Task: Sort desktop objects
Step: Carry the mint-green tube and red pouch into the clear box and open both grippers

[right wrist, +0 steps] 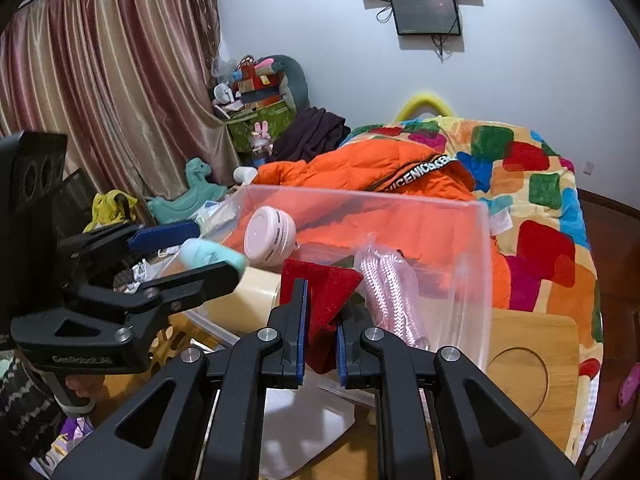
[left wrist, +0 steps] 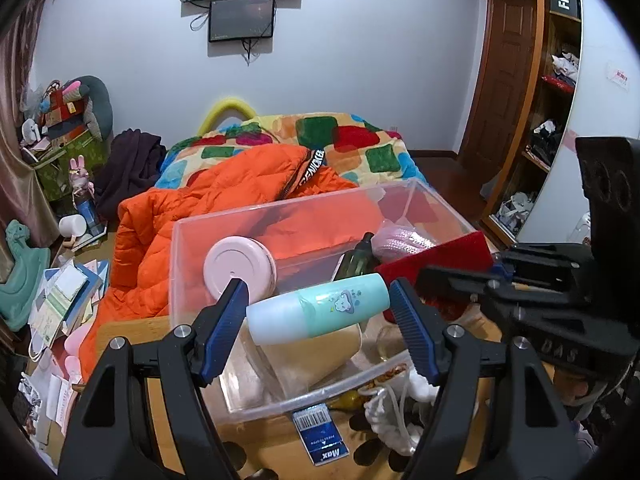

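While the clear plastic storage bin (left wrist: 280,216) serves as the collecting place, a mint-green and pale-blue plastic bottle (left wrist: 318,310) is held crosswise over its near rim, clamped between the wide-set pads of the left gripper (left wrist: 320,312), presumably for dropping inside. A folded red velvet cloth (right wrist: 324,300) is pinched in the tightly closed right gripper (right wrist: 320,340) above the same bin, beside a pink round jar (right wrist: 270,236) already lying inside.

Left tongs (left wrist: 320,312) spread wide, right tongs (right wrist: 320,336) clamped, both angled downward
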A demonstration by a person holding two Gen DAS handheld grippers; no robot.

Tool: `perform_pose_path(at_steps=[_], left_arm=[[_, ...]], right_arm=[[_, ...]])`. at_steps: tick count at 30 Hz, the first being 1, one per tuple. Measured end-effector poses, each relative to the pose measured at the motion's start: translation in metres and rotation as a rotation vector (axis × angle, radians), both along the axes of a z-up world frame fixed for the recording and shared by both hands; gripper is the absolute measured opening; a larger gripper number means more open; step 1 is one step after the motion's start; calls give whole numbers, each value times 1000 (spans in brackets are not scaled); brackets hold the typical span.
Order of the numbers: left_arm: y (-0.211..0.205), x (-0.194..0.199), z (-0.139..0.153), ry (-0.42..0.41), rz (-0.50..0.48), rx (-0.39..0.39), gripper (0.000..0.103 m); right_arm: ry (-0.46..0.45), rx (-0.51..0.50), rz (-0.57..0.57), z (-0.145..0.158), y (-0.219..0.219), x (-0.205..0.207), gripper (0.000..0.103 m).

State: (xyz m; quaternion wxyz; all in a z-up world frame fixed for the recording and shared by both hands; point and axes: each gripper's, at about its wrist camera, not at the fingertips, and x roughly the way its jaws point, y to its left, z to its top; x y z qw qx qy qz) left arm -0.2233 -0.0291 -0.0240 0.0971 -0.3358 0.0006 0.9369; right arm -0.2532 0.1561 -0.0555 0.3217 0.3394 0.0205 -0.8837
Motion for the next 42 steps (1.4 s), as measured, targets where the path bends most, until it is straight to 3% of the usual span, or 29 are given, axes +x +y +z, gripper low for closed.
perform_pose_path(at_steps=[10, 16, 29, 33, 42], left_arm=[[1, -10, -16, -52, -1, -13, 72], [1, -8, -16, -52, 2, -5, 72], [-4, 18, 6, 2, 23, -18, 74], [-5, 30, 11, 14, 34, -17, 81], [-1, 64, 13, 42, 53, -39, 91]], right_arm=[[16, 89, 24, -16, -14, 4, 13], [33, 111, 10, -13, -12, 6, 20], [134, 144, -79, 7, -4, 31, 59], [156, 147, -107, 13, 1, 43, 74], [151, 138, -131, 18, 17, 69, 81]])
